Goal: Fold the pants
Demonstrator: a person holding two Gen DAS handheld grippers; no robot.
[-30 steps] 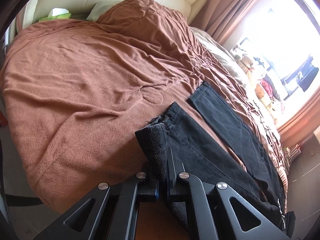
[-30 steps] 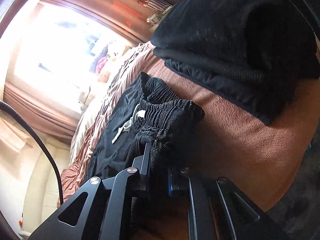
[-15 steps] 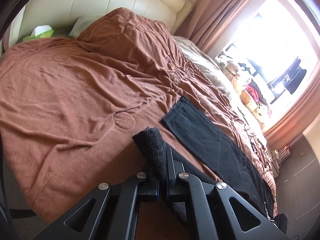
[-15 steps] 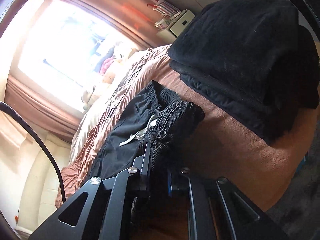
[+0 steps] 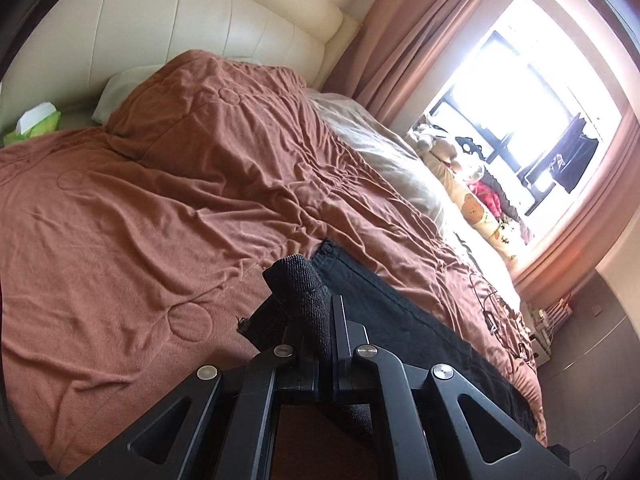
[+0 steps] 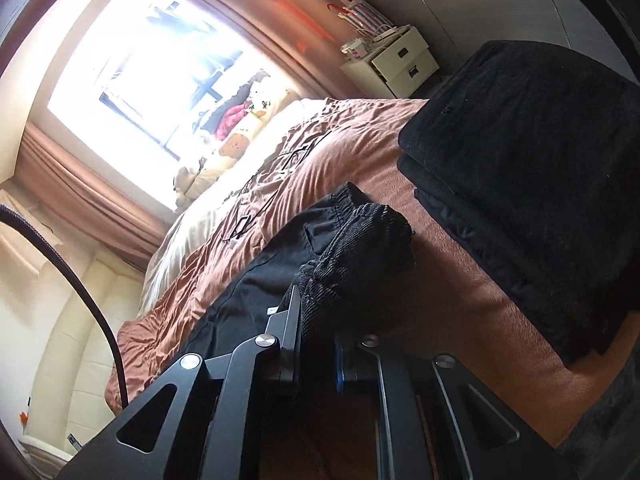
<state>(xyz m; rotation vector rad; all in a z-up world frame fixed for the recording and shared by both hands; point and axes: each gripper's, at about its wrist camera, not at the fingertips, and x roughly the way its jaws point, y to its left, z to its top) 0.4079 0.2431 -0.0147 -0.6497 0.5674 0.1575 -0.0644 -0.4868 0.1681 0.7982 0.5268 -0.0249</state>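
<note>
Black pants [image 5: 400, 320] lie lengthwise on the brown bedspread [image 5: 140, 220]. In the left wrist view my left gripper [image 5: 326, 320] is shut on the hem of one pant leg [image 5: 300, 292], which is lifted off the bed and bunched over the jaws. The other leg stretches flat behind it. In the right wrist view my right gripper [image 6: 316, 312] is shut on the gathered elastic waistband [image 6: 364, 240], raised above the rest of the pants [image 6: 256, 280]. The fingertips of both grippers are hidden in the cloth.
A stack of folded black garments [image 6: 528, 184] sits near the bed's foot edge, right of the waistband. A pillow [image 5: 116, 92], a green tissue box [image 5: 32, 124] and the cream headboard [image 5: 180, 20] lie at the far end. Plush toys [image 5: 472, 200] line the window side. A white nightstand [image 6: 392, 62] stands beyond the bed.
Both grippers have lifted and carried their ends of the pants. The held leg hem now rides higher over the flat leg, and the waistband has shifted away from the folded stack.
</note>
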